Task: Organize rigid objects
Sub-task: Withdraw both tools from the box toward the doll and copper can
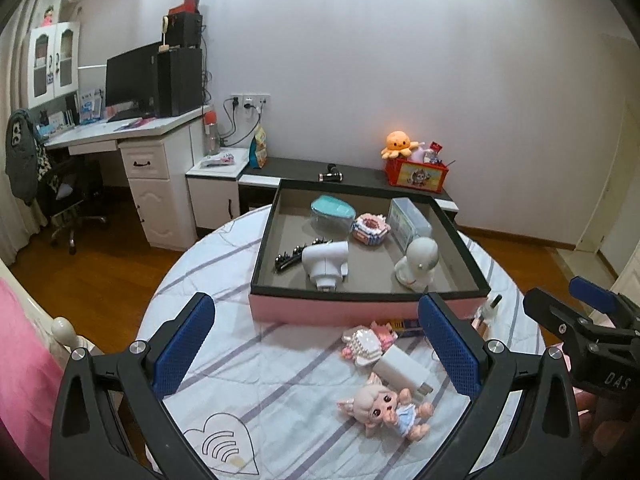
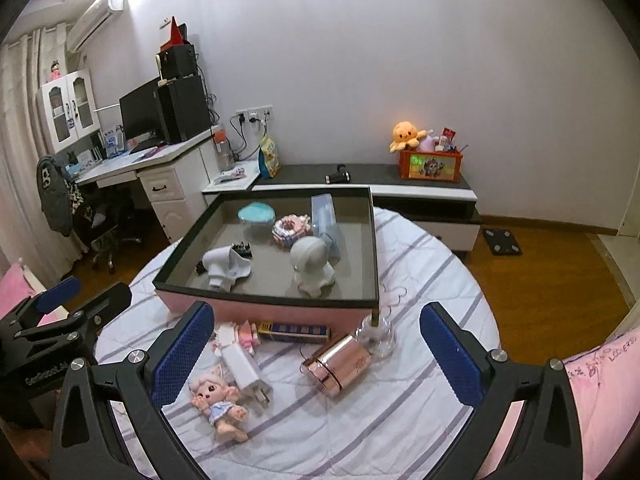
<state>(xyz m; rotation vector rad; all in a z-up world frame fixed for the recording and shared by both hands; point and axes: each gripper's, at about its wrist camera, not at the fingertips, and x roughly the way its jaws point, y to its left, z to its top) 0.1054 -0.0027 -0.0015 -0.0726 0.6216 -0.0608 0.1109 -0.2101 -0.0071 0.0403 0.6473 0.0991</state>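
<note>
- Landmark: shallow pink-sided cardboard tray with black rim and grey floor (image 2: 280,314), resting on the round surface covered by a white cloth with lilac stripes (image 2: 420,264); it looks like a bed or a round desk, cannot tell which.
- Left tool (image 1: 316,344): blue-padded fingers wide apart, nothing between them, held in front of the tray's near wall.
- Inside tray, left to right (right wrist view): white plastic hair-dryer-like body (image 2: 226,266) lying on its side, black toothed hair clip (image 2: 242,249) just behind it, teal-lidded clear container (image 2: 256,216) at the back, pink-and-white brick-built model (image 2: 289,230), white round-headed figurine (image 2: 312,266) upright, clear rectangular plastic box (image 2: 325,216) on the right side near the back wall.
- In front of tray, left to right: big-eyed doll in blue dress (image 2: 218,402), white plug-in charger (image 2: 245,370), small pink brick-built toy (image 2: 240,334), dark blue flat carton (image 2: 294,332) just beside the wall, shiny rose-gold cylinder (image 2: 338,362) on its side, clear glass bottle (image 2: 376,330) by the tray's right corner.
- Right tool (image 2: 316,344): fingers wide apart, empty, above the loose items.
</note>
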